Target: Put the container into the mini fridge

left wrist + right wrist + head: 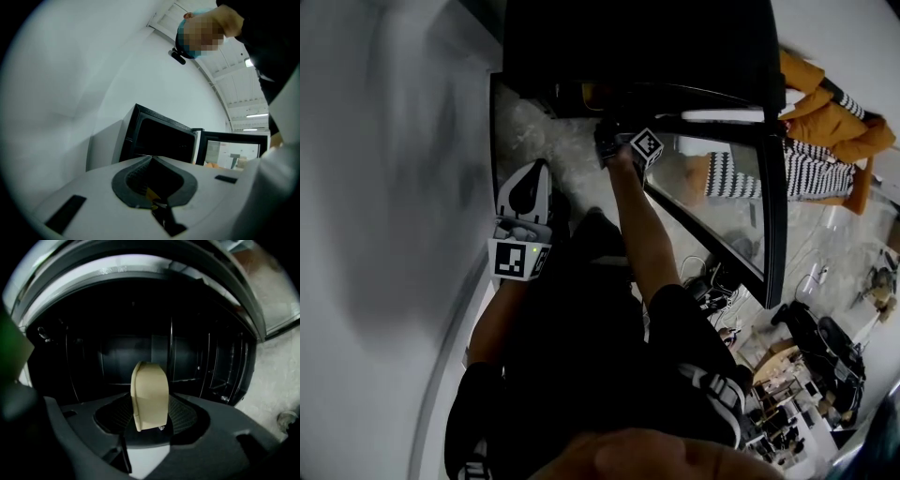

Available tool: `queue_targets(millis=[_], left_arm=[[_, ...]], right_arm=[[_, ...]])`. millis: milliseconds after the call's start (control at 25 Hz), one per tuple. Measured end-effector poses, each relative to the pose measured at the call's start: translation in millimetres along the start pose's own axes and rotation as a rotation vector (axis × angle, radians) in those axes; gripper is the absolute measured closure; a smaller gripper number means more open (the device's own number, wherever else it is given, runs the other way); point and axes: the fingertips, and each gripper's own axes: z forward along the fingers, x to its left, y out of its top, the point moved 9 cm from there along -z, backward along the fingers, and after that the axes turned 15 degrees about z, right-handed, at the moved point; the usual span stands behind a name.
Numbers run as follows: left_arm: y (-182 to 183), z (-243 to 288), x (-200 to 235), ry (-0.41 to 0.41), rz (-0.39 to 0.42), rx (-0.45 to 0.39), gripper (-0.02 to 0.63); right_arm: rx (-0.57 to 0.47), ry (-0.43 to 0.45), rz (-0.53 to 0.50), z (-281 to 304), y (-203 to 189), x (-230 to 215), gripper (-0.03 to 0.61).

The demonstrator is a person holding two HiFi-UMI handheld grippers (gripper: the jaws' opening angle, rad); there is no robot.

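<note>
A beige container (150, 394) stands upright between the dark jaws of my right gripper (150, 417), which is shut on it. Behind it is the black inside of the mini fridge (117, 352), with ribbed walls and a shelf ledge. From the head view, the right gripper (617, 141) reaches to the mouth of the fridge (637, 47), and the container is hidden there. My left gripper (525, 192) hangs low by the person's leg, with its white jaws shut on nothing (152, 161).
The fridge's glass door (741, 187) stands swung open to the right. A pale wall (384, 187) runs along the left. On the floor at the right lie an orange garment (834, 112) and cables (712, 281). The left gripper view also shows the fridge (159, 138).
</note>
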Motion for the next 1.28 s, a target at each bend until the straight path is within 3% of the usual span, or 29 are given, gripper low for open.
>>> queue_targets(millis=[560,800,920,1080,1280], left_arm=[[-4.3,-6.5,-12.1,-0.049,-0.010,-0.002,0.609],[-0.1,-10.3,-6.4,-0.063,-0.013,-0.001,0.609],[0.5,-9.3,-5.8,-0.059,-0.020,0.008,0.609],[4.3,-5.0,-4.0,-0.062,-0.040,0.025,0.609],[13.3,2.2,-1.7,-0.075,-0.048,0.036,0.609]], right_arm=[[-0.105,0.046,0.005,-5.0,-0.5,-12.7,0.382],[-0.144,0.021,0.017,-9.4,-1.7,-13.2,0.314],[-0.158,0.010,0.018,-14.6,-1.3,-13.7,0.304],[-0.166,-0.022,-0.057,-22.7,-9.5,-3.3,0.302],[-0.167,-0.036,-0.027,-21.5,-21.3,-1.2,0.305]])
